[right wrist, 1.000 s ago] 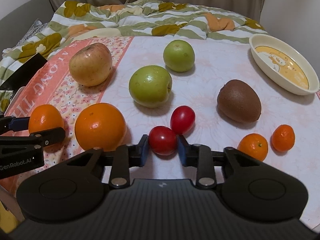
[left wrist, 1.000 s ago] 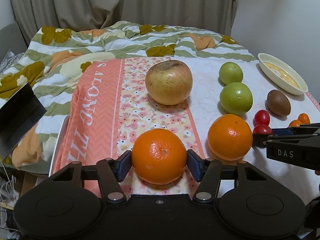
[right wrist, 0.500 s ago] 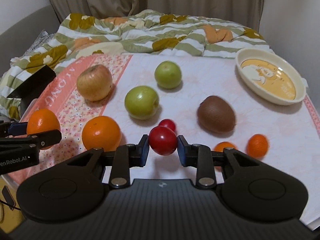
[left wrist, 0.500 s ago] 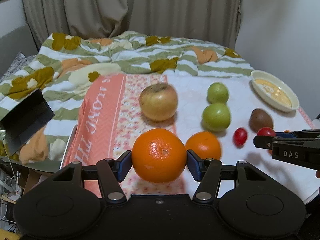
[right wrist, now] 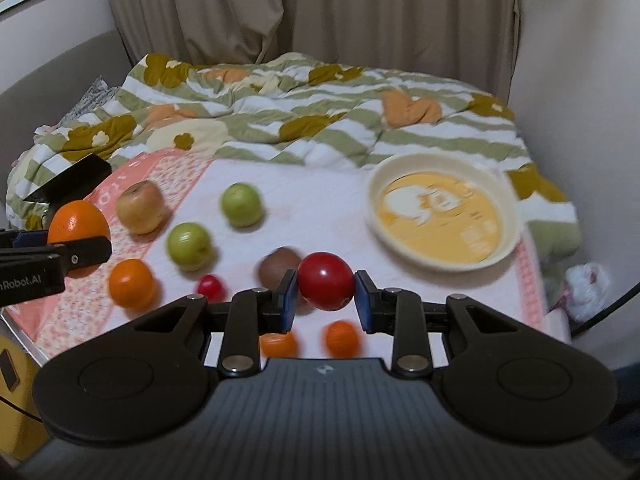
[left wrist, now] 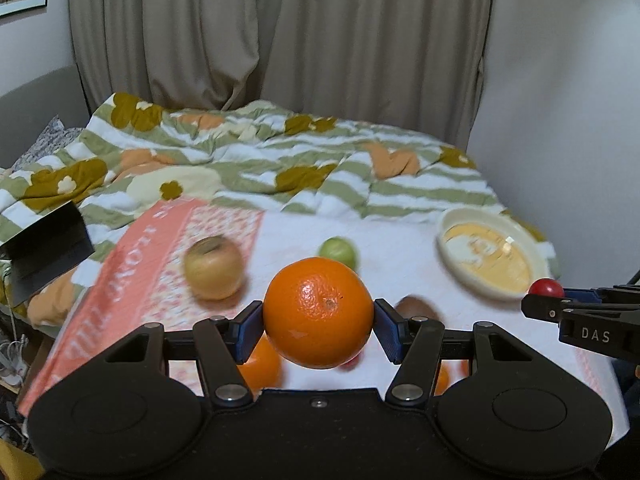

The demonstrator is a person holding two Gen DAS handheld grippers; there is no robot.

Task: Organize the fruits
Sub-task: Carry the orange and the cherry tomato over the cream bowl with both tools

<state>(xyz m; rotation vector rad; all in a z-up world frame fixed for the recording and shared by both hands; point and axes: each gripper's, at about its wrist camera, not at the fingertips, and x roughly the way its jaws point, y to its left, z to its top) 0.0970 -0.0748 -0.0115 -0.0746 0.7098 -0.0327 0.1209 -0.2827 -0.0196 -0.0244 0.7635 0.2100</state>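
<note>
The left gripper (left wrist: 319, 326) has its jaws pinching a large round orange (left wrist: 319, 312) across its widest part, so it cannot roll out, raised above the cloth-covered bed (right wrist: 320, 196). The right gripper (right wrist: 326, 300) likewise clamps a glossy red cherry tomato (right wrist: 326, 286), with the cream oval ceramic dish (right wrist: 506, 216) at two o'clock, probably its destination.

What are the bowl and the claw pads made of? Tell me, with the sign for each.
Bowl: looks like glazed ceramic, or possibly melamine; cream, glossy rim with a printed yellow inside.
Pads on the left claw: apparently matte blue rubber or soft plastic, pressed flat against the orange.
</note>
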